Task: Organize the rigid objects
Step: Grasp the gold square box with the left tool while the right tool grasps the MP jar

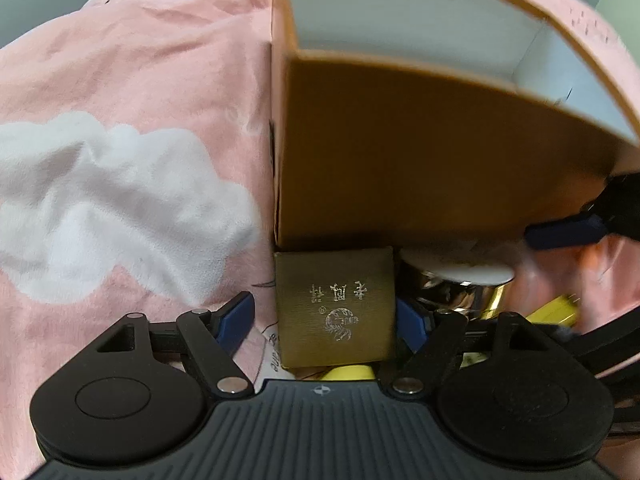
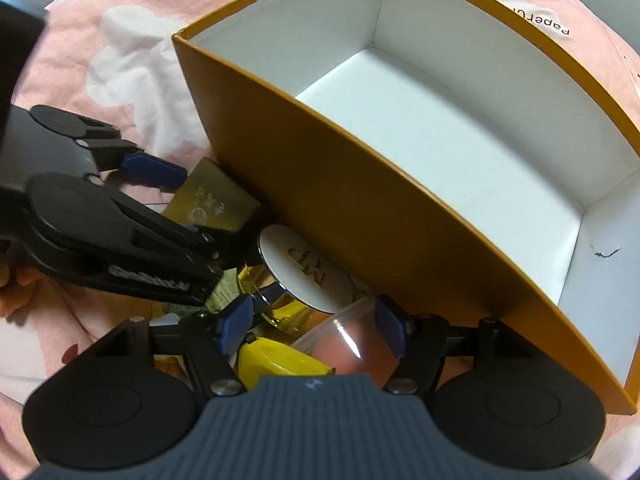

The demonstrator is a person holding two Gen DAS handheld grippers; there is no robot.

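A small brushed-gold box (image 1: 334, 308) with printed characters lies against the outer wall of a big orange box (image 1: 400, 152). My left gripper (image 1: 324, 322) straddles it. Its right pad sits at the box's side, and a gap shows beside the left pad (image 1: 236, 320). The orange box (image 2: 360, 200) has a white inside with nothing in it. My right gripper (image 2: 312, 328) stands open over a clear plastic cup (image 2: 348, 344) lying on its side and a yellow item (image 2: 280, 360). A round gold tin with a white lid (image 2: 308, 276) lies just beyond.
Everything rests on pink bedding with a white cloud print (image 1: 120, 200). The loose items crowd the narrow strip in front of the orange box. The left gripper's arm (image 2: 100, 236) reaches in from the left, close to the right one. A fingertip (image 2: 8, 280) shows at the edge.
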